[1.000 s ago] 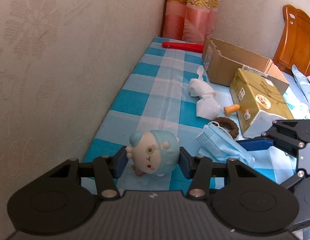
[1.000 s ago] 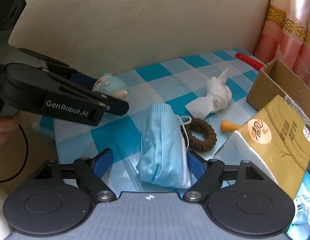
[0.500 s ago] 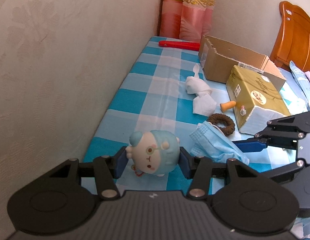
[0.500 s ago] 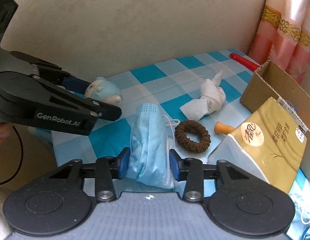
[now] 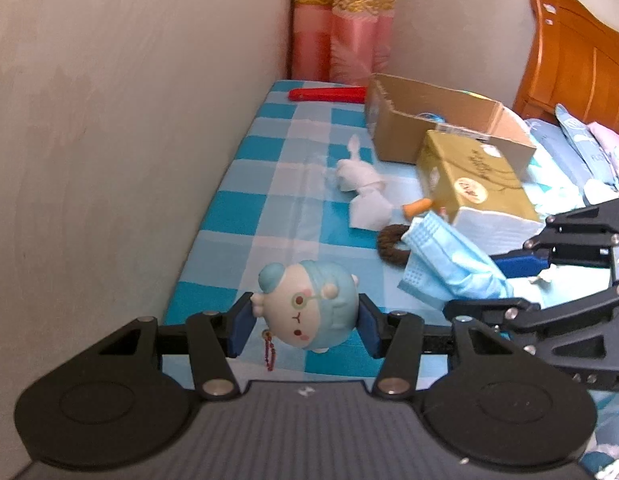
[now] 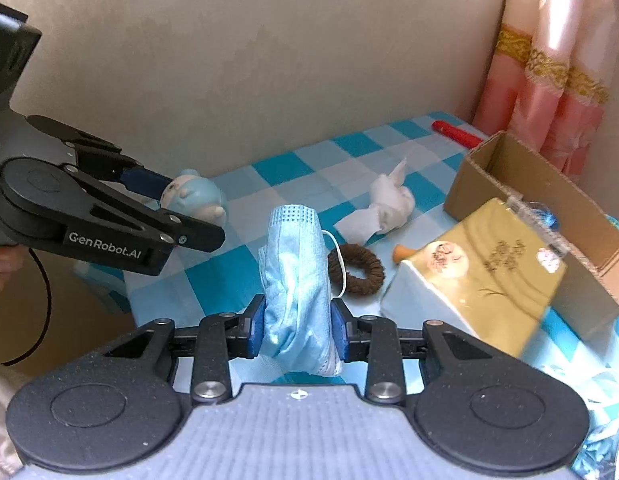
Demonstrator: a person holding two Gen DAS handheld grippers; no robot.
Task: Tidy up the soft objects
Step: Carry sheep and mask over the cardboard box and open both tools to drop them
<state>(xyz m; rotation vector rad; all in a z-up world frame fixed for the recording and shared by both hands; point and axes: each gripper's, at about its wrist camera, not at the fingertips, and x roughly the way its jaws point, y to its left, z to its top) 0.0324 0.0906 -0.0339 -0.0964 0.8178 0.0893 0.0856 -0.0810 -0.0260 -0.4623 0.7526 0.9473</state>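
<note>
plush toy [image 5: 307,306] pinched between left gripper [image 5: 305,322] pads, above checkered cloth [image 5: 269,184] | face mask [image 6: 297,280] squeezed in right gripper [image 6: 297,330], jaws just closed on it | near: brown hair tie [image 6: 359,268], white tissue [image 6: 383,210], gold tissue pack [image 6: 481,268], cardboard box [image 6: 521,184]

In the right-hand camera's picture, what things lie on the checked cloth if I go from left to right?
Blue plush toy held in the left gripper → face mask clamped in the right gripper → brown hair tie → crumpled white tissue → gold tissue pack → cardboard box.
</note>
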